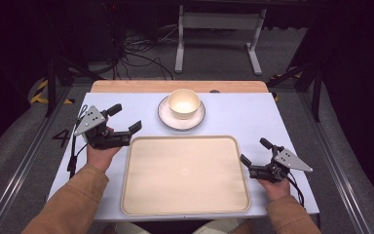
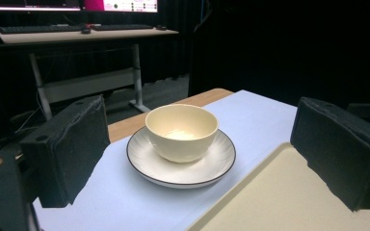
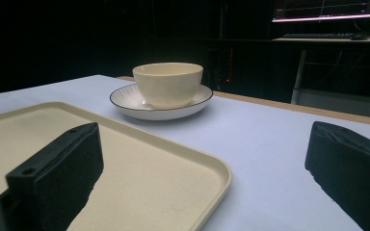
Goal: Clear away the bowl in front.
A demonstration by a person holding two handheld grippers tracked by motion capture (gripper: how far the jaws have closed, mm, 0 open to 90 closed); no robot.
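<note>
Currently both grippers are hovering spread wide: left gripper [image 1: 122, 118] at nine o'clock, right gripper [image 1: 256, 151] at four, flanking the cream rectangular plastic tray [image 1: 185, 204]; cream ceramic bowl [image 1: 183, 103] is sitting at twelve.

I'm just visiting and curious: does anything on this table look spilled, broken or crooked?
Nothing stands out. The bowl sits upright and centred on its plate, the tray lies flat and square to the table, and I see no spills or chips.
</note>
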